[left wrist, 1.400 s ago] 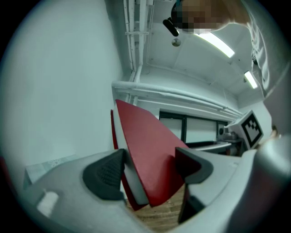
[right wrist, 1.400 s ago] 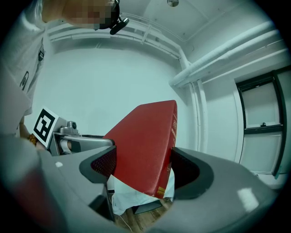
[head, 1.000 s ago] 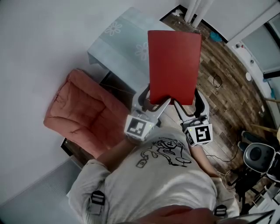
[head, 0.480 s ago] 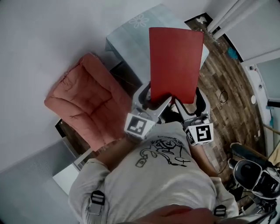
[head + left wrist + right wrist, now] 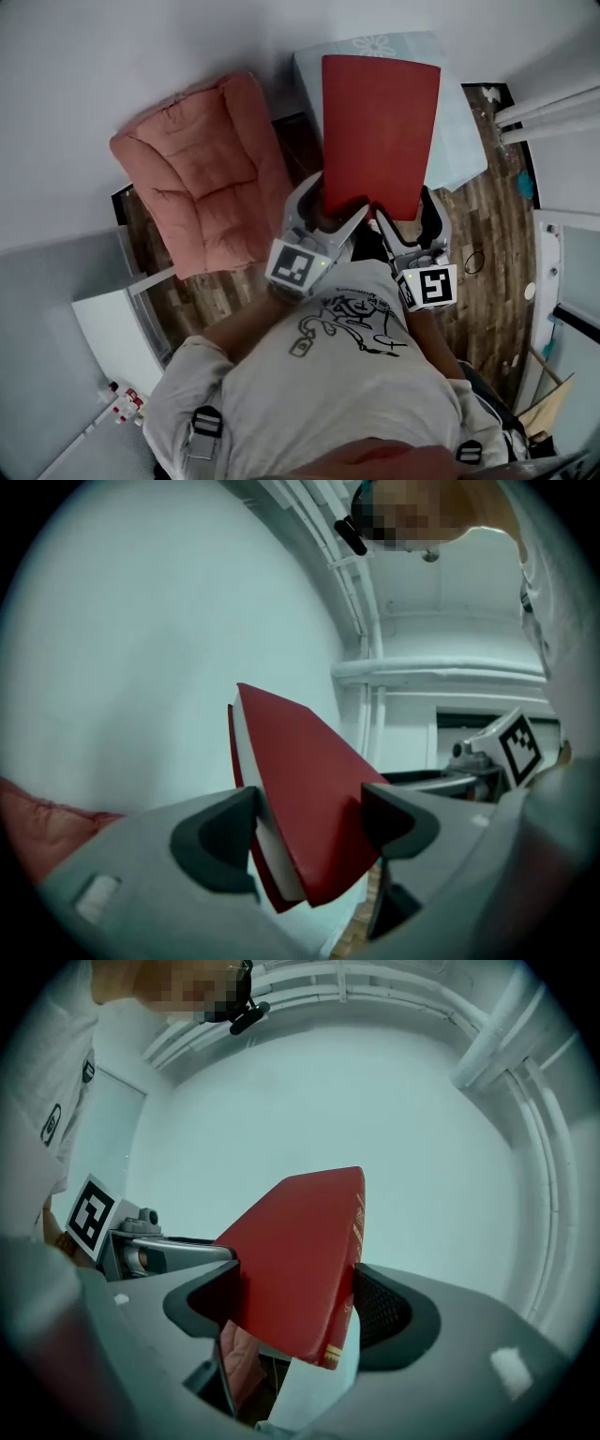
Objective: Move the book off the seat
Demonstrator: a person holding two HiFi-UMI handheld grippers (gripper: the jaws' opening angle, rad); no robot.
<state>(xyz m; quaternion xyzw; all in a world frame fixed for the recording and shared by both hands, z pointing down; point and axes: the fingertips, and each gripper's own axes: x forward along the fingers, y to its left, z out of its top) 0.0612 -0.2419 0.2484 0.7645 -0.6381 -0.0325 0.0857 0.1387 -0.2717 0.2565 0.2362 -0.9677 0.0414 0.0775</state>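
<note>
A person in a pale printed T-shirt (image 5: 347, 375), seen from above, holds a closed red book (image 5: 380, 131) out in front of them with two hand-held grippers. The left gripper (image 5: 330, 208) pinches the book at its near left corner. In the left gripper view its two dark jaws press against the front and back covers, with the white page edges (image 5: 251, 789) showing between them. The right gripper (image 5: 405, 214) pinches the near right corner. In the right gripper view its jaws clamp the covers just beside the spine (image 5: 349, 1269), which carries small gold lettering too fine to read. The book is in the air, carried only by the two grippers, with nothing under it touching it. Both gripper views show it tilted upward against a pale wall. In the head view its far half lies over a pale blue surface with a white flower print (image 5: 459, 122). The seat (image 5: 202, 169), a pink quilted cushion, sits apart from the book on its left, and nothing rests on it. Dark wood flooring (image 5: 492, 234) shows along the right edge of the pale blue surface and beneath the seat.
</note>
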